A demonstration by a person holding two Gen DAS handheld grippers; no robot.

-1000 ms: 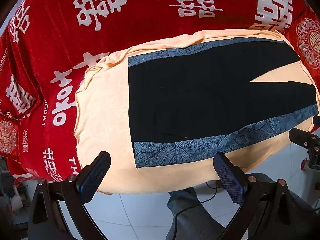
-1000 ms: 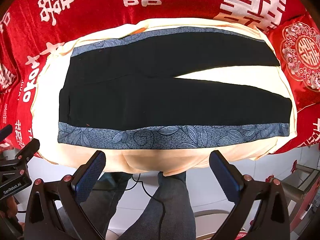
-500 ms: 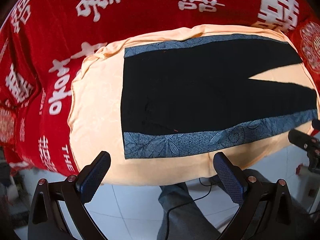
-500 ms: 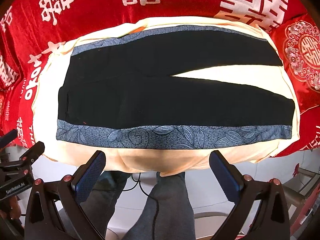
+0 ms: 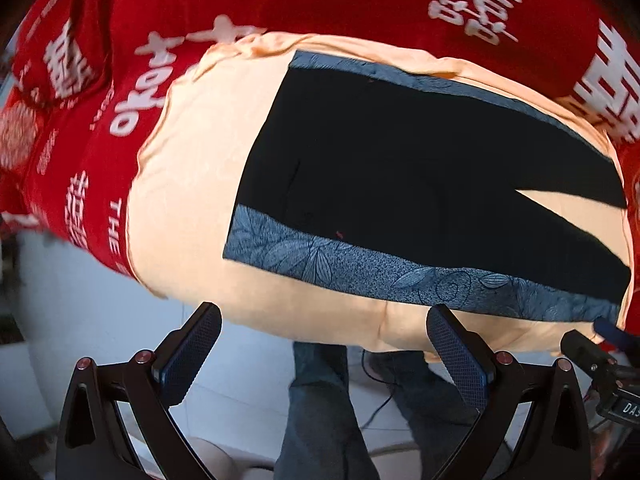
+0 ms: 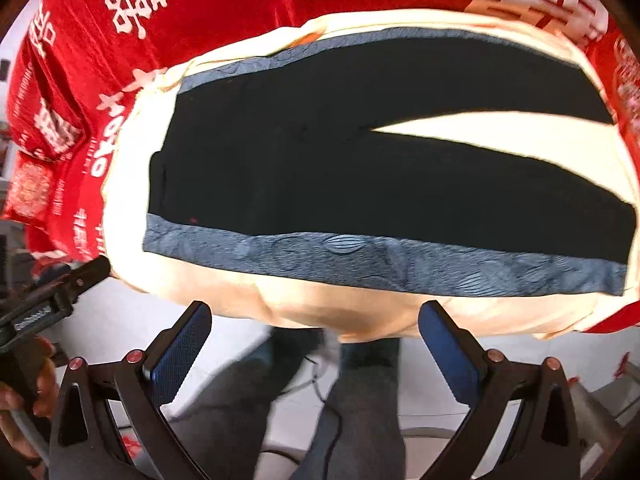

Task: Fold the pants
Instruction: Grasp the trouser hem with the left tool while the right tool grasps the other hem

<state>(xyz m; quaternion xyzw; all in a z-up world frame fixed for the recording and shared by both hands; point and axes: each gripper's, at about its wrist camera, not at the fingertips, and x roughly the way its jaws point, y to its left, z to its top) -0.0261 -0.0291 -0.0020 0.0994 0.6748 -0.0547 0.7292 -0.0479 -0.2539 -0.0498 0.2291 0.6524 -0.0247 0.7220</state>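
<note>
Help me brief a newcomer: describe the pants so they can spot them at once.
Find the red bedspread with white characters; a pale peach cloth lies on it. Spread flat on that cloth are the pants: black, legs splayed in a narrow V, and the only item with a blue-grey leaf-patterned stripe down each outer side.

Ahead of you lies a red cloth [image 5: 360,4] printed with large white characters, draped over the work surface. A peach sheet [image 5: 188,168] lies spread on top of it, its near edge hanging toward you. Below it you see a pale tiled floor [image 5: 96,320] and a thin dark cable [image 6: 320,396] running across it.
</note>
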